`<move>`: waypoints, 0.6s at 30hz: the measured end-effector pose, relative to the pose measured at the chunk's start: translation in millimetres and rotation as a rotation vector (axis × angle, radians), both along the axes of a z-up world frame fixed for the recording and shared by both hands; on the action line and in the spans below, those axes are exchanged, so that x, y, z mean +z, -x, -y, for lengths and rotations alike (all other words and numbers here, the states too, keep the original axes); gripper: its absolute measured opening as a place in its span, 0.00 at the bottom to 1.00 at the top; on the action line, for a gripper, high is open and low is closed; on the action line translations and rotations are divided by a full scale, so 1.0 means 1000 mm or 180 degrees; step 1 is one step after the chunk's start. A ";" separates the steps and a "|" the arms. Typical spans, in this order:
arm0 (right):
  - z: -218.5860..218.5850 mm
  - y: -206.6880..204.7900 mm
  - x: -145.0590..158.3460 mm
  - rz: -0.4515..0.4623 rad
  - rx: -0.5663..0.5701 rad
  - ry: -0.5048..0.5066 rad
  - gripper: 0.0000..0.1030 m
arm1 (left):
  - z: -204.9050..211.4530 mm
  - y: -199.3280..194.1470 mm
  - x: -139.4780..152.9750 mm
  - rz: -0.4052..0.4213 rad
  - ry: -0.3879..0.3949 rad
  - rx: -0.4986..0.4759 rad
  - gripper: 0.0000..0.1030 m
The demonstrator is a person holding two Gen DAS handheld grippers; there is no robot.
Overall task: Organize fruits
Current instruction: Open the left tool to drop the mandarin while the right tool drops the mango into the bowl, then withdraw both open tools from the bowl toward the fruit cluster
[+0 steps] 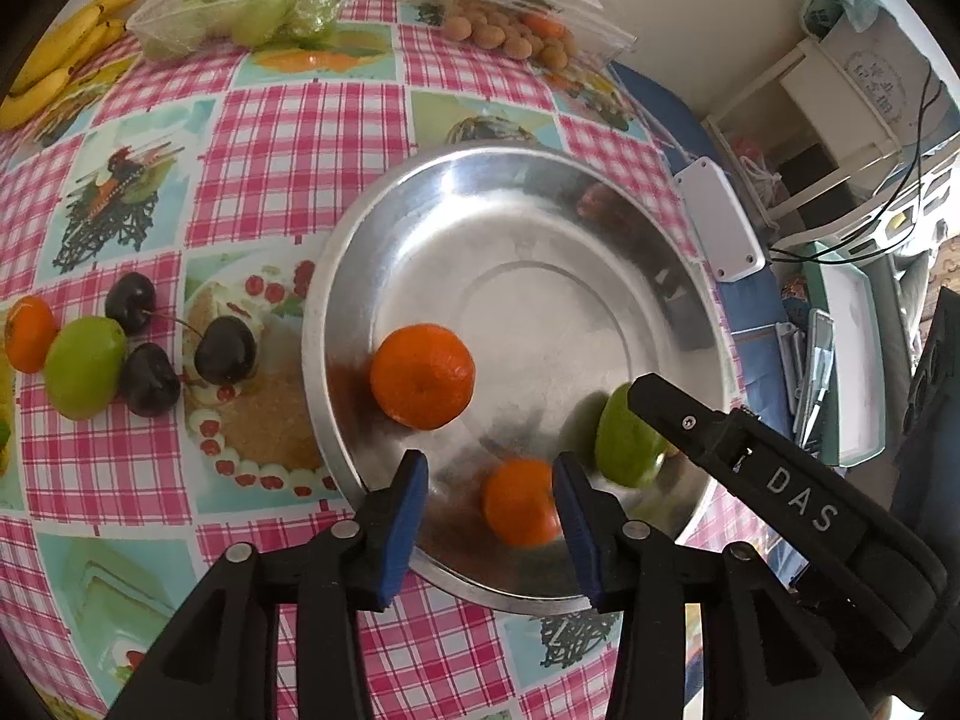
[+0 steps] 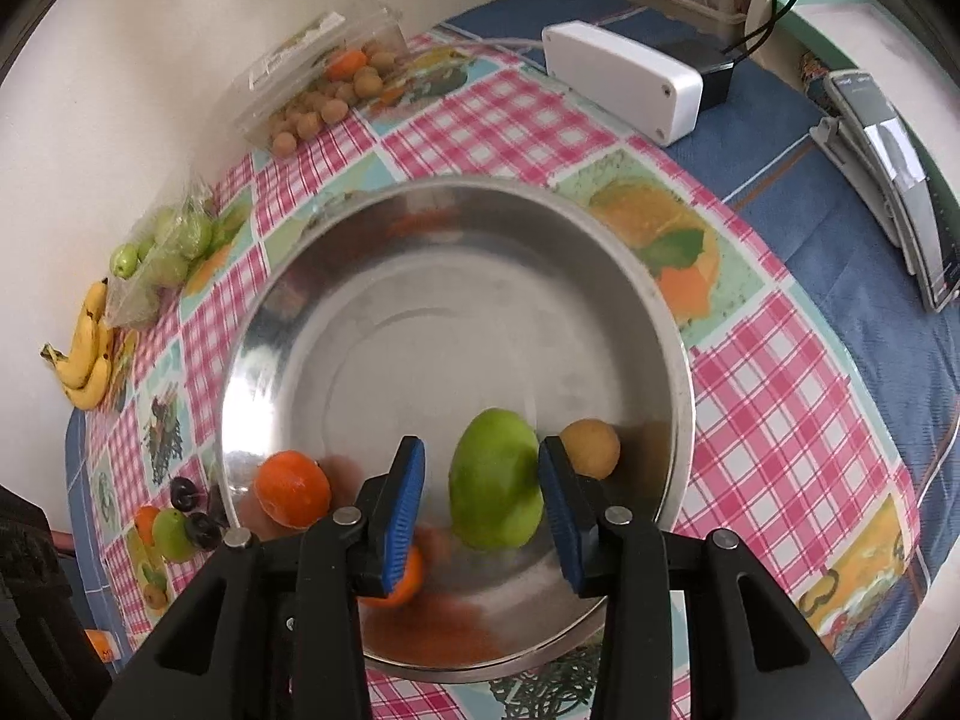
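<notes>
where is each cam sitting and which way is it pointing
Left wrist: on the left gripper, looking steeply down into the steel bowl; its blue pads flank a mandarin, and the right gripper enters from the right.
Right wrist: on the right gripper, looking steeply down into the bowl, with a green fruit between its pads.
Shared: bowl, green fruit, mandarins, bananas, checked tablecloth.

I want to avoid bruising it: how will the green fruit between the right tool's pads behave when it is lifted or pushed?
The green fruit looks smooth and rounded, so it may slip between the pads. On the shiny metal plate a push would probably roll or slide it. It seems firm, not floppy.
</notes>
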State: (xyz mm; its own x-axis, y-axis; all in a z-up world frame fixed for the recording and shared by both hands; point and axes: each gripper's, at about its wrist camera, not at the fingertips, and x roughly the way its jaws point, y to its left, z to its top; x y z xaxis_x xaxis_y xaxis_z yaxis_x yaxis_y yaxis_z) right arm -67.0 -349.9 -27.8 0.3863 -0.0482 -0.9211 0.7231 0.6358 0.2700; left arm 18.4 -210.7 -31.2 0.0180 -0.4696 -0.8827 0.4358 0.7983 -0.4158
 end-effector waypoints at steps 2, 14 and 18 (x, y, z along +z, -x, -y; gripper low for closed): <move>0.000 0.000 0.006 0.0057 -0.0006 0.0033 0.39 | -0.003 0.000 0.006 0.0037 0.0039 0.0009 0.46; -0.012 -0.003 0.023 0.0060 0.0173 0.0186 0.39 | -0.048 -0.025 0.022 0.0371 -0.0190 0.0429 0.46; -0.020 -0.006 0.023 0.0029 0.0313 0.0190 0.39 | -0.065 -0.033 0.025 0.0471 -0.0295 0.0554 0.46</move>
